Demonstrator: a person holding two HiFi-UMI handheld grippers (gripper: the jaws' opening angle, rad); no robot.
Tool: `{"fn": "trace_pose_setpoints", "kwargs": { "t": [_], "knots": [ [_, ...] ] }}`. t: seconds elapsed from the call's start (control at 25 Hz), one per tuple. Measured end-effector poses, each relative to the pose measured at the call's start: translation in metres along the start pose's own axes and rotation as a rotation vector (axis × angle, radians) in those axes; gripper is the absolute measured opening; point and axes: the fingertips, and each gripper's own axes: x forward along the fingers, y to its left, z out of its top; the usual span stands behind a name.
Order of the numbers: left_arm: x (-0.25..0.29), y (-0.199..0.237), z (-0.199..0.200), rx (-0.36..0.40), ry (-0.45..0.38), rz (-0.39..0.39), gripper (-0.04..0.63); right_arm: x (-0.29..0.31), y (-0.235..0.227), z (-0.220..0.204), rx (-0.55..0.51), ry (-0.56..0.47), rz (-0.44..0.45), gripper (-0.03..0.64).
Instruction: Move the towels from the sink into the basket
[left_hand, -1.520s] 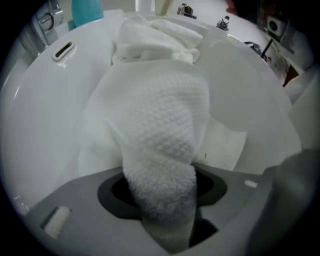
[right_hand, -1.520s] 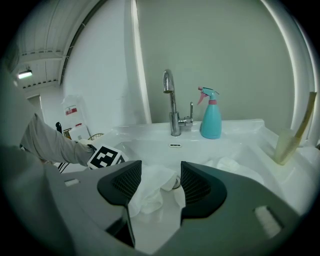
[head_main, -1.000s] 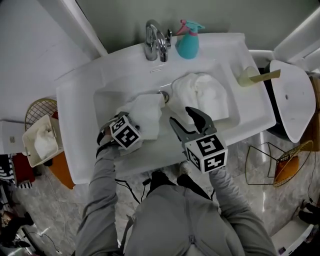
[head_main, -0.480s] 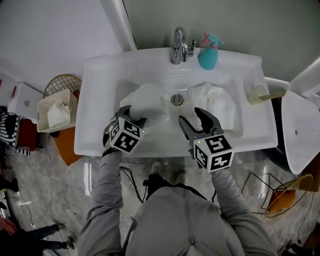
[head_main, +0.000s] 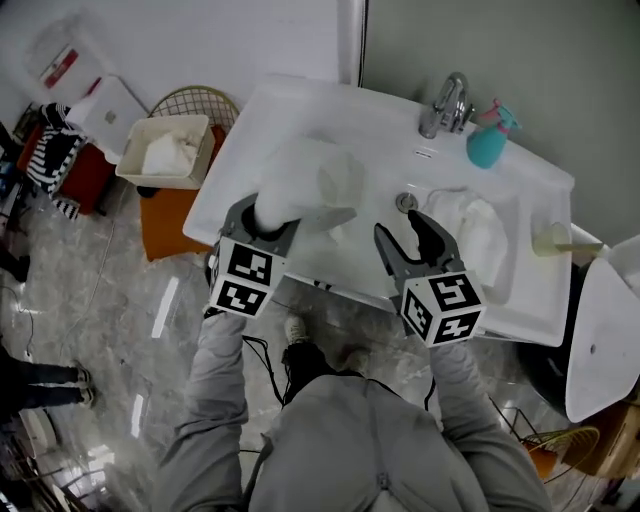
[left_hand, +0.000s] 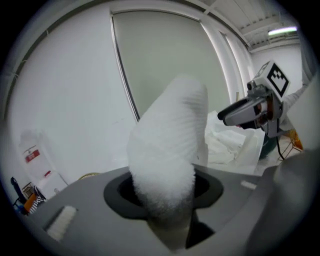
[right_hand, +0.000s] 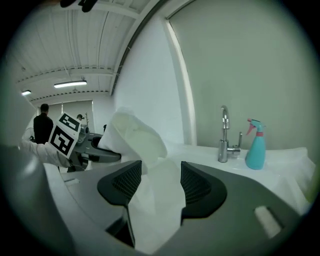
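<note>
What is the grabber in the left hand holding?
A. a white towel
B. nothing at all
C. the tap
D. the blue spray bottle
A: the left gripper is clamped shut on a white towel, whose bunched end fills the space between its jaws in the left gripper view.

White towel (head_main: 300, 185), white sink (head_main: 530, 178), teal spray bottle (head_main: 487, 140), cream basket (head_main: 200, 150).

The person wears a light grey long-sleeved top (head_main: 370, 450), its grey sleeves (head_main: 212, 390) reaching to the wrists. The left gripper (head_main: 265, 222) and the right gripper (head_main: 404, 236) have dark grey bodies and curved dark fingers (right_hand: 119, 183) with ribbed pads. At the 6 o'clock end of each sits a white cube with black square markers (head_main: 441, 308). A thin black cable (head_main: 256, 356) runs beside the left sleeve.
</note>
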Motion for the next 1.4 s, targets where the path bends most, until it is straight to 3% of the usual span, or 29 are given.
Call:
{"fn": "trace_pose_setpoints", "kwargs": {
  "t": [0.28,0.56,1.0,1.4],
  "knots": [
    [-0.085,0.067,-0.012,-0.054,-0.056,0.187,0.247,0.046,0.08,0.024,-0.059,-0.022,0.168,0.229],
    [-0.159,0.151,-0.066,-0.142,-0.06,0.346,0.247,0.106,0.182,0.045,-0.113,-0.035,0.286,0.229],
    [-0.233,0.297,-0.153,-0.283,-0.107,0.473,0.247,0.225,0.316,0.072,-0.164,-0.051,0.353,0.23],
    [-0.246,0.406,-0.197,-0.33,-0.129,0.518,0.247,0.308,0.384,0.083,-0.179,-0.033,0.377,0.229]
  ]
}}
